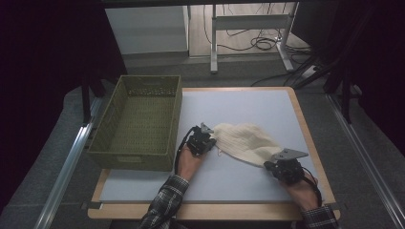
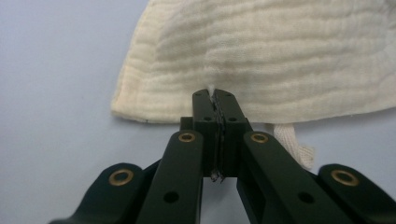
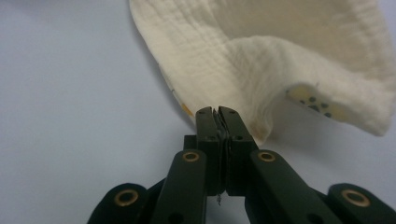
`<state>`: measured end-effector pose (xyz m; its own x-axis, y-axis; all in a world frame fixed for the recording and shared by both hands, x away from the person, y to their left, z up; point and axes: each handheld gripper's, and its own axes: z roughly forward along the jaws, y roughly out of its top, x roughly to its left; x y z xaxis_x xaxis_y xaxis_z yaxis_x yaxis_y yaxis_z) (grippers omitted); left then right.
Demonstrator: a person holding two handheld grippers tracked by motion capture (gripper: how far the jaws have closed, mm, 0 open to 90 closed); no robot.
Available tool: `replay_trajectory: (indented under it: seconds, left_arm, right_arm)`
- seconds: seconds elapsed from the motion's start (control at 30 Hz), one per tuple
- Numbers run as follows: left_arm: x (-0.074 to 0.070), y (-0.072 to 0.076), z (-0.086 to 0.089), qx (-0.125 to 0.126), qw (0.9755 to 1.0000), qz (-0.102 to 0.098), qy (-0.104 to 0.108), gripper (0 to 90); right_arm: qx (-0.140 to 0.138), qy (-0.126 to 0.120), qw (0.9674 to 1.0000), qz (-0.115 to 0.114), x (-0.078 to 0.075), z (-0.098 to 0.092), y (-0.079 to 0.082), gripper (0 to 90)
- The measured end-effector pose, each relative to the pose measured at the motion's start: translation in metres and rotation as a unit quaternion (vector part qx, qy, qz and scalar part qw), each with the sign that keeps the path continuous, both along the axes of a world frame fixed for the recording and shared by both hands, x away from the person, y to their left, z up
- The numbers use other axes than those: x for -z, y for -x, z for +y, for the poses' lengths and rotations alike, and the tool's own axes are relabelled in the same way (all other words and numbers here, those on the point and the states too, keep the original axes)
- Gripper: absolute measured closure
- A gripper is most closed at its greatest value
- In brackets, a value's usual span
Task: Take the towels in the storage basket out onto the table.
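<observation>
I am pinching the cream cloth (image 1: 246,141) with both tongs, each closed tight on its edge. My left tongs (image 2: 214,95) are gripping the hem near a loose drawstring (image 2: 294,143); my right tongs (image 3: 216,112) are biting a folded edge. The cloth is lying on the pale surface (image 1: 248,102), just beside the green basket (image 1: 138,121). Both bites are looking thin, so I am risking a slip if I lift unevenly, and the cloth could sag or snag on the basket rim.
</observation>
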<state>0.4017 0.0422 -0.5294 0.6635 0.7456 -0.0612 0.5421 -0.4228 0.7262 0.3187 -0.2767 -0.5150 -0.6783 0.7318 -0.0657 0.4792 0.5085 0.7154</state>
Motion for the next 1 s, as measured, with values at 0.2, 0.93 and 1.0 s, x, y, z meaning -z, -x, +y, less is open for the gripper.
replay_trajectory:
  seconds: [0.2, 0.93, 1.0]
  left_arm:
    - [-0.036, 0.008, 0.001, 0.010, 0.9994, -0.029, 0.018, 89.2]
    - [-0.056, -0.022, -0.021, 0.001, 0.9997, -0.025, 0.002, 42.8]
    - [-0.045, -0.018, -0.020, 0.004, 0.9998, -0.017, 0.008, 41.8]
  right_arm:
    - [0.004, -0.027, 0.9994, -0.023, -0.033, -0.011, 0.001, 88.2]
    - [0.100, -0.088, 0.9910, -0.016, -0.058, -0.047, -0.073, 68.6]
    - [0.097, -0.089, 0.9913, -0.010, -0.052, -0.046, -0.072, 68.5]
